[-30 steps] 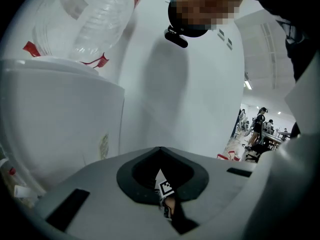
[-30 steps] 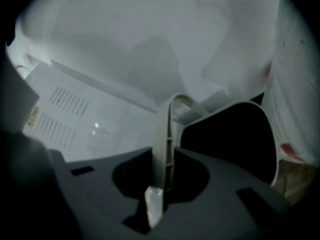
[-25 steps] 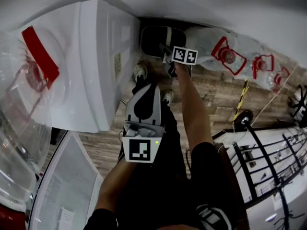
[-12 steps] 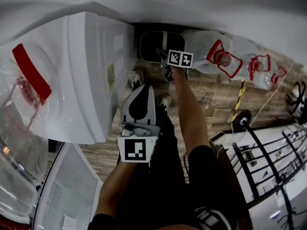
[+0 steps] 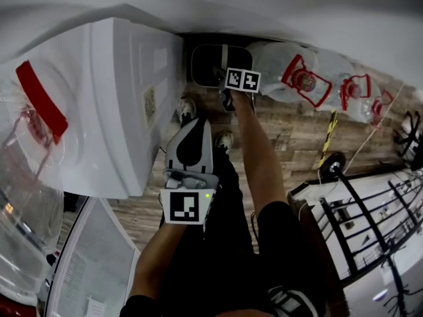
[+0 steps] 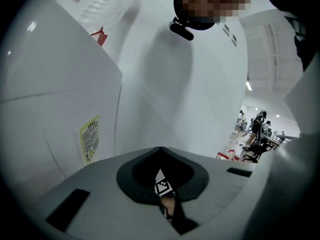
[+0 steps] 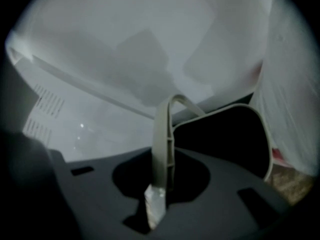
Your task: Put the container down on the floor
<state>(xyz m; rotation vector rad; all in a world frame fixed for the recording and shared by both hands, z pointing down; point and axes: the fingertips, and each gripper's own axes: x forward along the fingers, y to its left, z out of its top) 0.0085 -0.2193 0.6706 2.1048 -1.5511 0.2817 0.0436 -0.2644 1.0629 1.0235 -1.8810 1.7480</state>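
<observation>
Wood-plank floor point(image 5: 297, 134) at the foot of a pale wall, seen from above. A white appliance point(image 5: 112, 98) with a yellow label point(image 5: 149, 104) on its side fills the left and serves as the reference.

The container point(image 5: 208, 61), dark with a pale rim, stands just beside the appliance's far corner, close against the wall. Whether its base rests on the floor cannot be told. Its interior point(image 7: 225, 134) reads as uniformly dark, and no contents can be made out.

On the container's far side from the appliance lie clear plastic bags point(image 5: 310, 78) with red printing; their contents are indistinct. A further clear plastic bag point(image 5: 26, 150) with a red band lies on top of the appliance, its contents likewise unreadable.

The right gripper point(image 5: 223, 76) reaches down beside the appliance's far corner. Its jaws are nearly together, clamped on the container's thin pale handle point(image 7: 162, 134), which arches upright between them.

The left gripper point(image 5: 198, 125) hangs near the appliance's labelled side, well short of the container. Its jaws meet at the tips and hold nothing.
</observation>
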